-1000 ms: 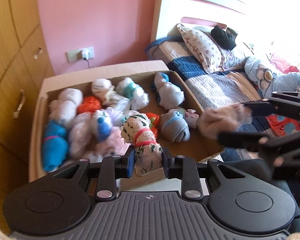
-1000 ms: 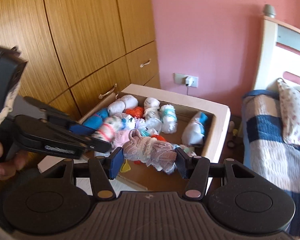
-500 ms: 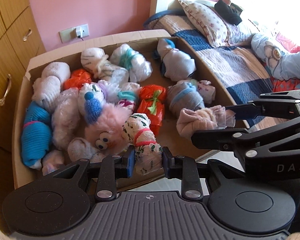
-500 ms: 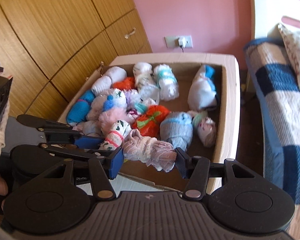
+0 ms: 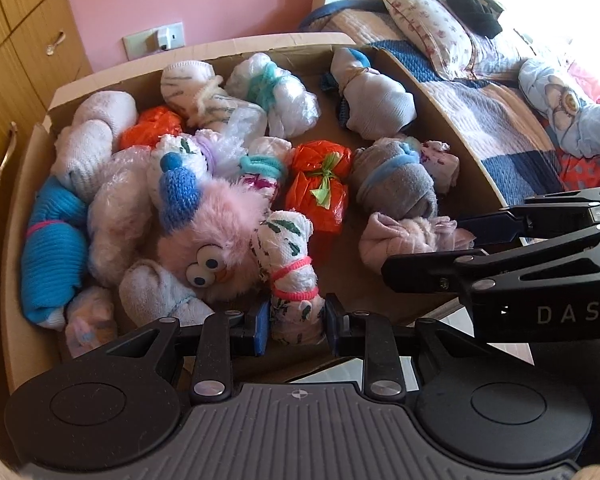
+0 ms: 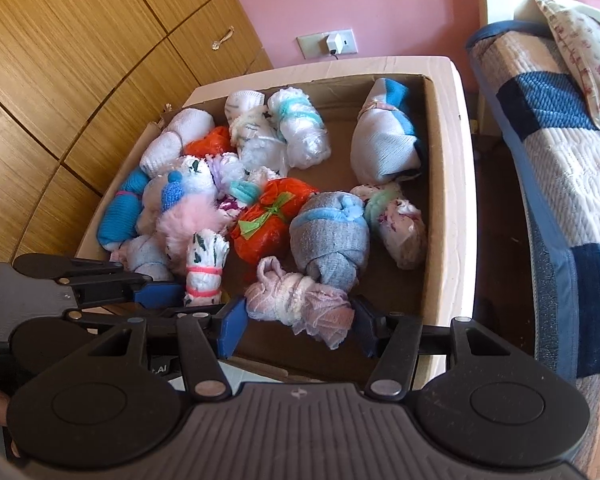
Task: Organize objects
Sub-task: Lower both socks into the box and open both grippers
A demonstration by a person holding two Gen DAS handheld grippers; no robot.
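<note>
While each gripper clamps a sock bundle, both hang over the cardboard box's (image 6: 446, 216) near edge.

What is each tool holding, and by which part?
Left tool: white leaf-print bundle, lower end. Right tool: pale pink bundle, across its length.

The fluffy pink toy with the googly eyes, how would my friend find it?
Look in the cardboard box beside the bed. Near its front left, among tied sock bundles, lies the fluffy pink toy. Only it has fuzzy fur, two big googly eyes and a blue knitted hat.
</note>
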